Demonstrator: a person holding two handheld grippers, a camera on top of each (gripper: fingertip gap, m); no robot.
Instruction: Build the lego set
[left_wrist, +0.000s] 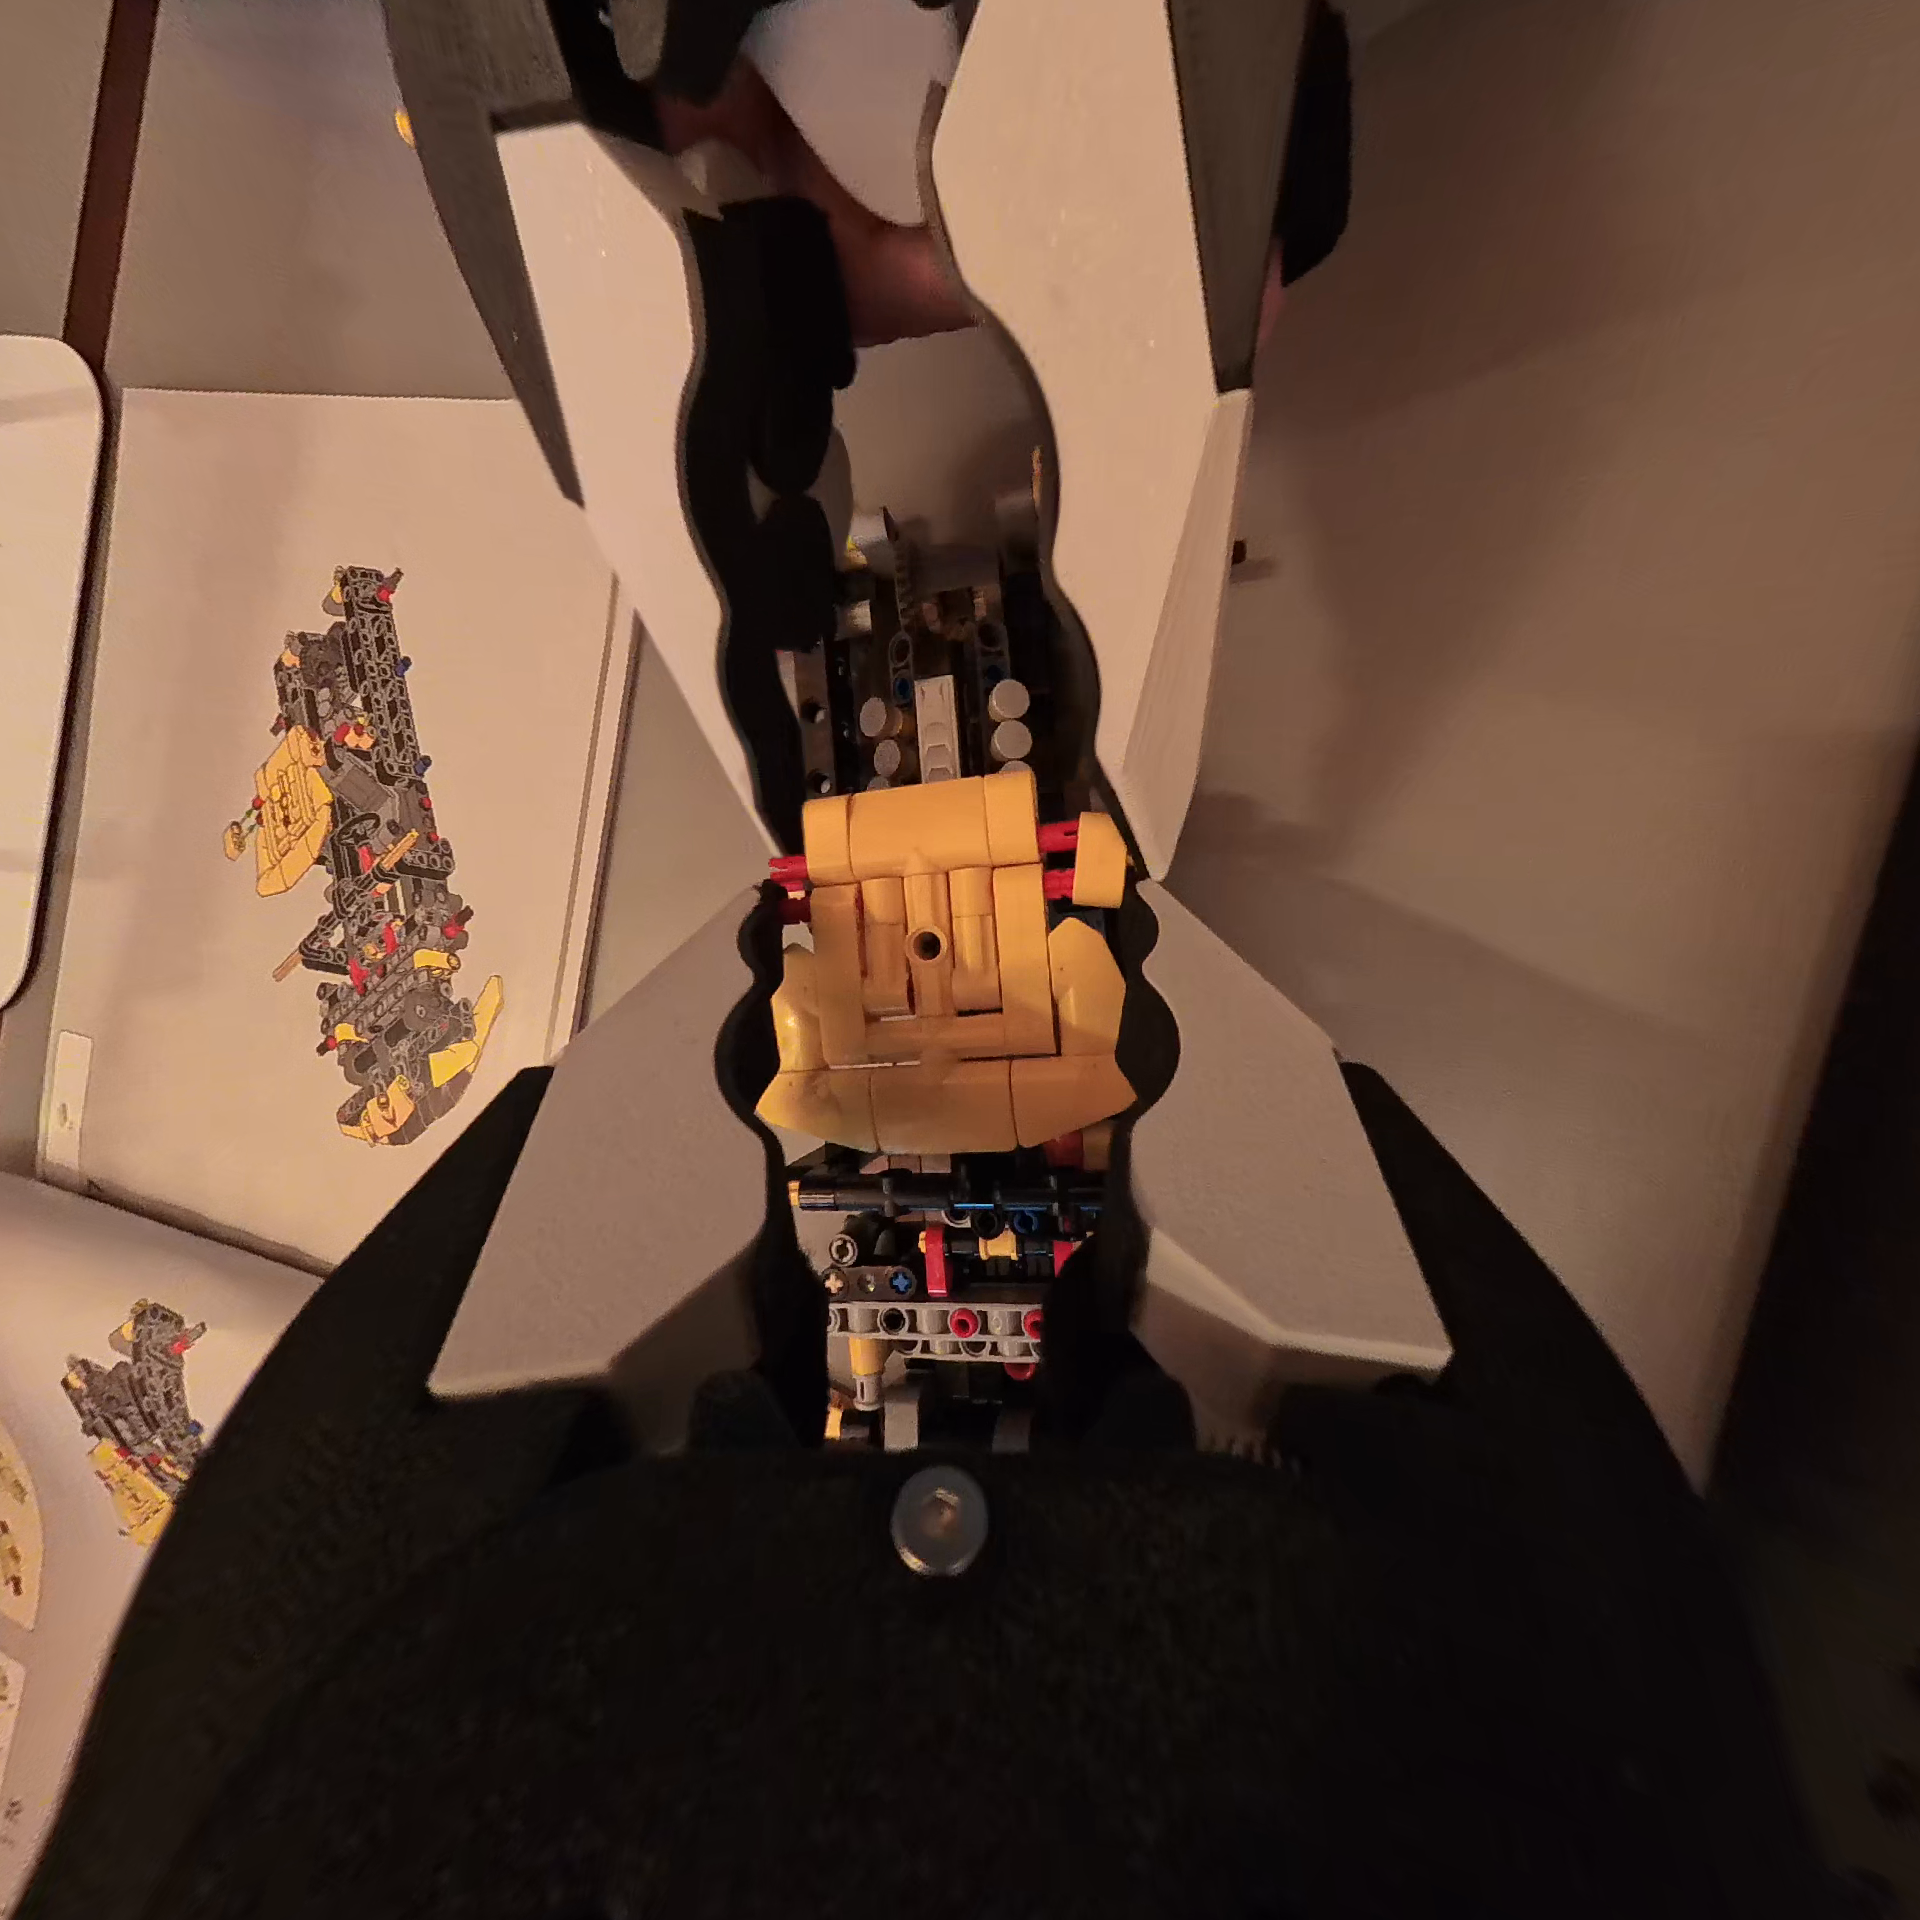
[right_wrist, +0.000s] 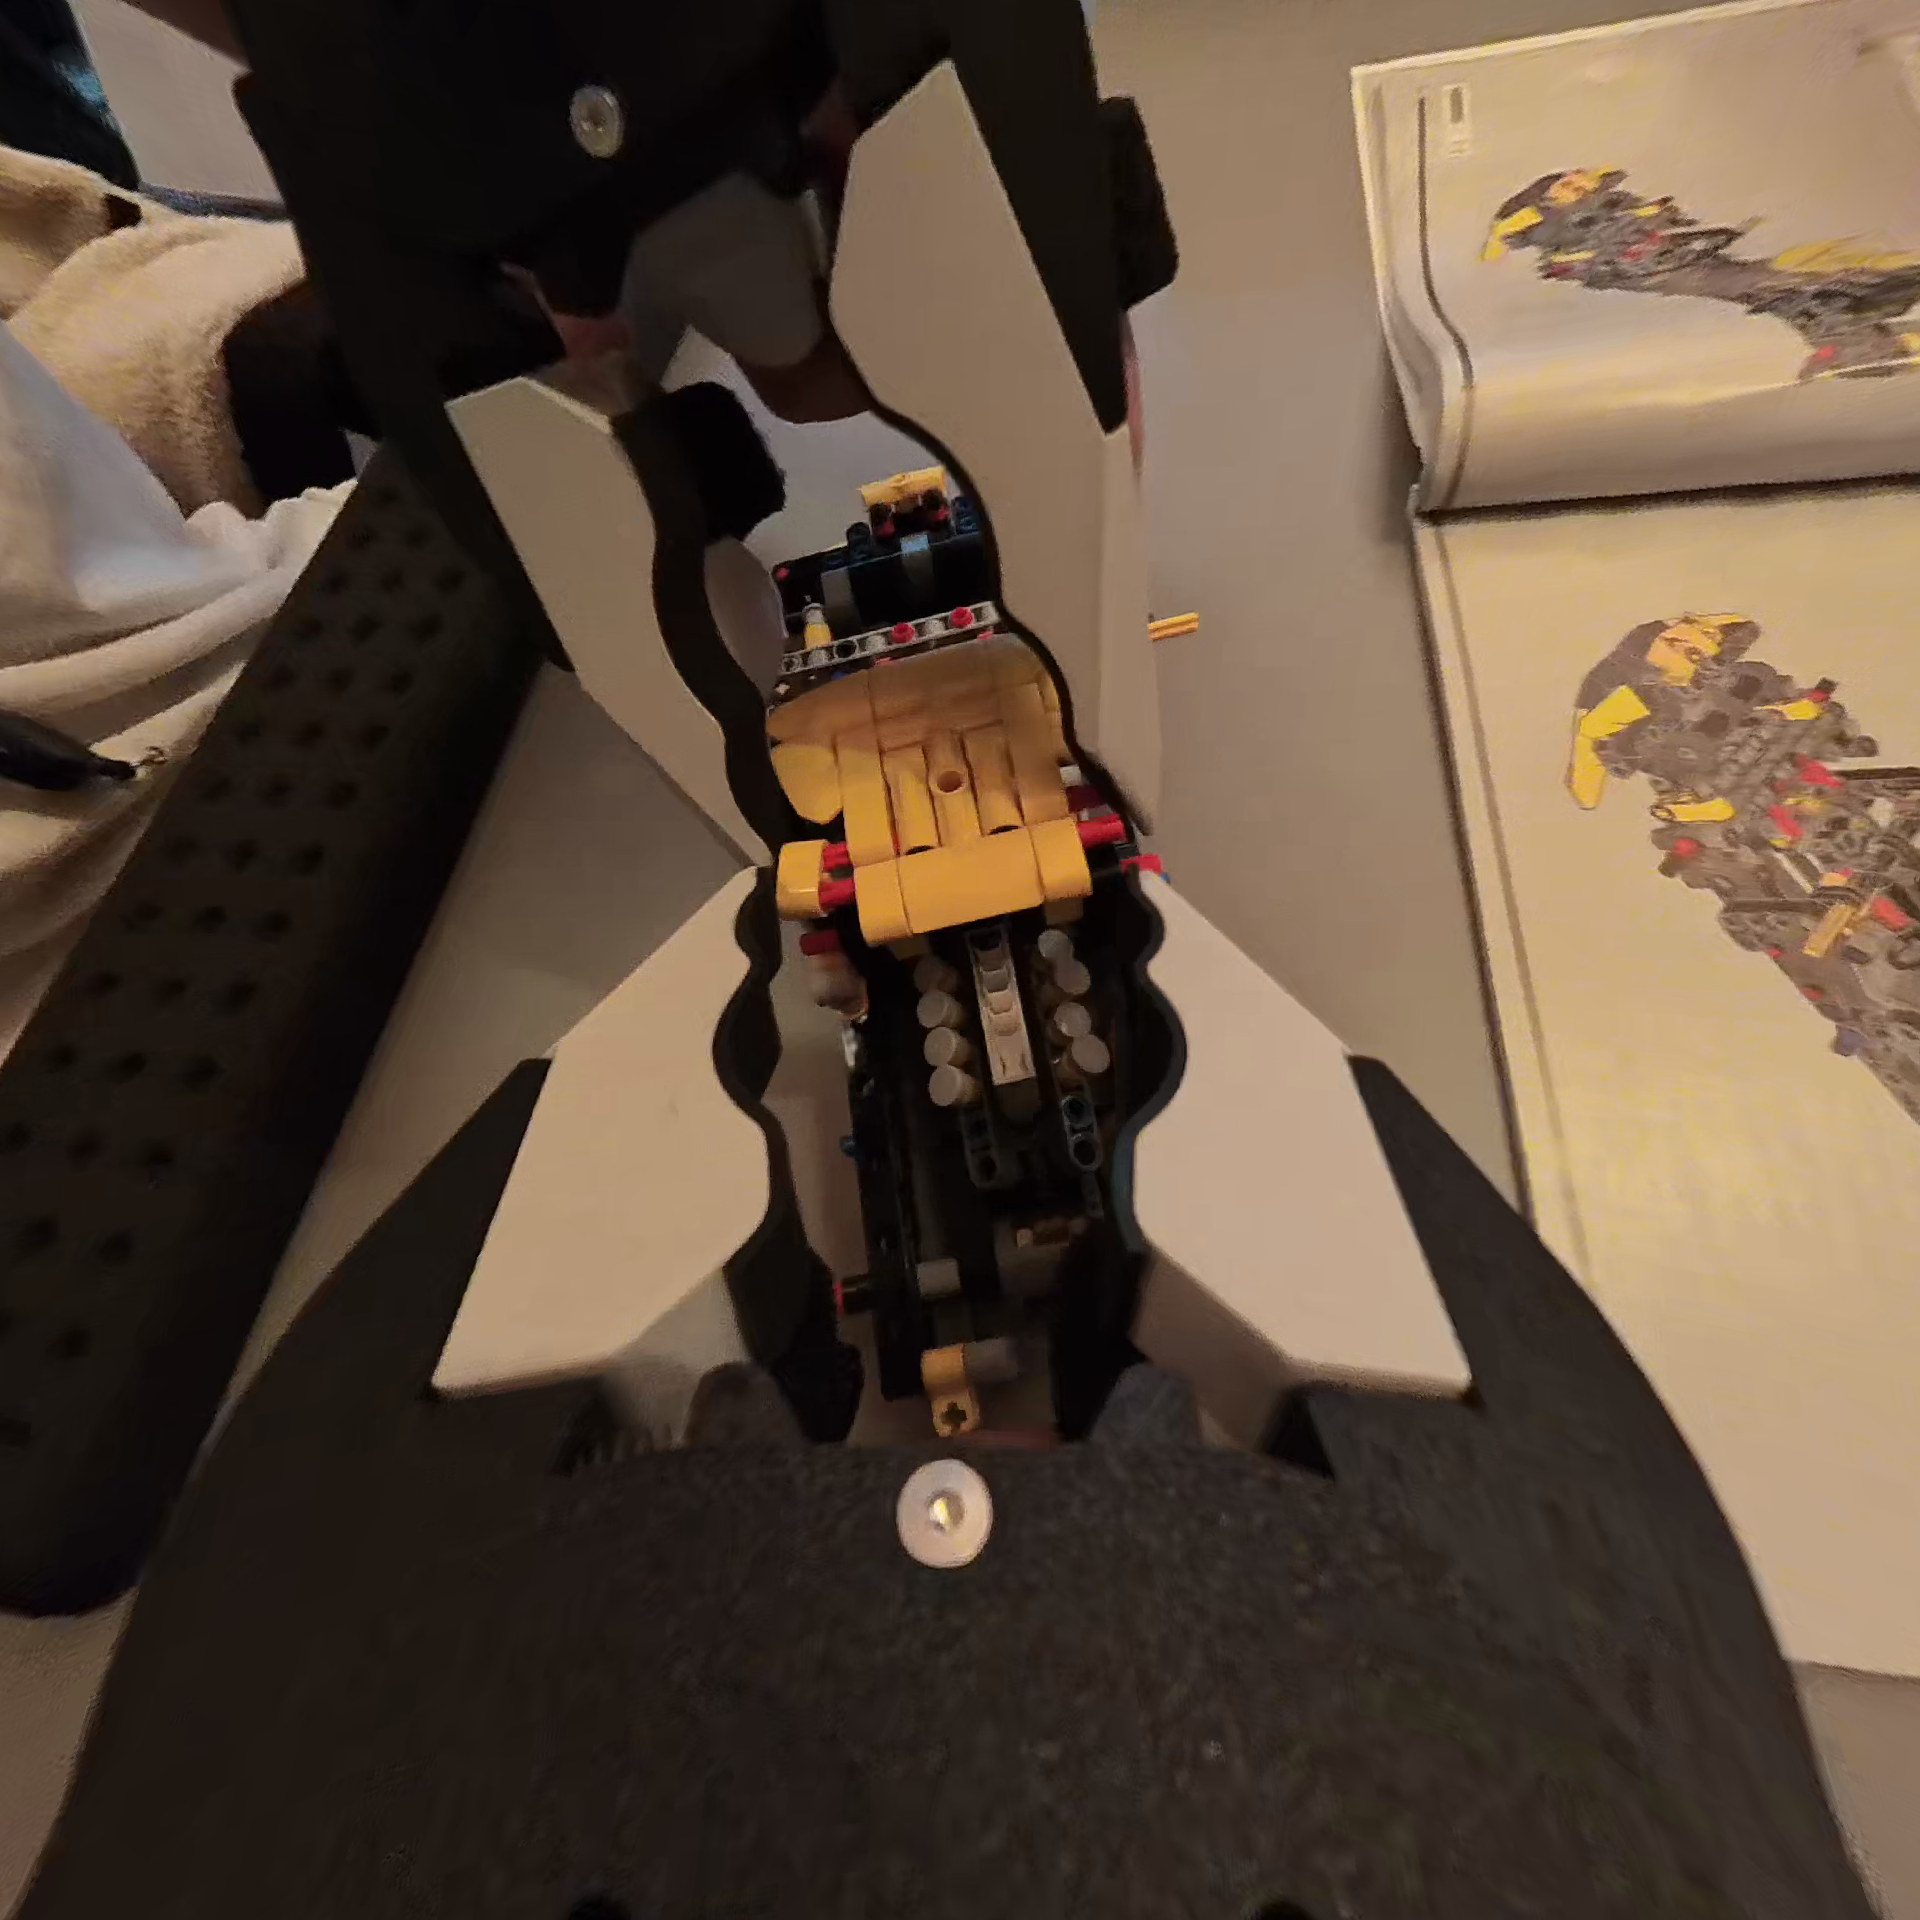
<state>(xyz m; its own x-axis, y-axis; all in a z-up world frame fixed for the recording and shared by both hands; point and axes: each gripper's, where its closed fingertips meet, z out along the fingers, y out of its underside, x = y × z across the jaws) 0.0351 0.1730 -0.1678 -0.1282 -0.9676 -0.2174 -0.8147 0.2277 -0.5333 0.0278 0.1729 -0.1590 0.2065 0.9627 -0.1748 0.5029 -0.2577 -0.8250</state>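
Far left in the left wrist view: open instruction booklet (left_wrist: 312, 831) lying flat on the pale bench (left_wrist: 1558, 727), its page showing a drawing of a grey, black & yellow vehicle frame; a 2nd page w/ a smaller drawing sits below it, nearer the camera.

Centre: left tool (left_wrist: 951, 914) is closed around the lego model (left_wrist: 935, 997), its wavy black-lined white fingers (left_wrist: 623, 1195) pressing both flanks at the end w/ the yellow seat block. Red pins stick out at the seat's sides. Beyond the seat the model runs on as a dark frame w/ grey round studs & a white strip. The right tool reaches in from the opposite end, fingertips nearly meeting the left's.

Right wrist view, left side: cream fabric & a black perforated block (right_wrist: 208, 935) beside the bench (right_wrist: 1299, 727). Centre: right tool (right_wrist: 951, 883) is clamped on the lego model (right_wrist: 966, 1039) at the dark frame end, a yellow connector nearest the camera. The model is held between both tools; can't tell if it touches the bench. Right side: instruction booklet (right_wrist: 1662, 831) open, 2 drawings visible. A small yellow piece (right_wrist: 1174, 624) lies on the bench just beside the left tool's finger.
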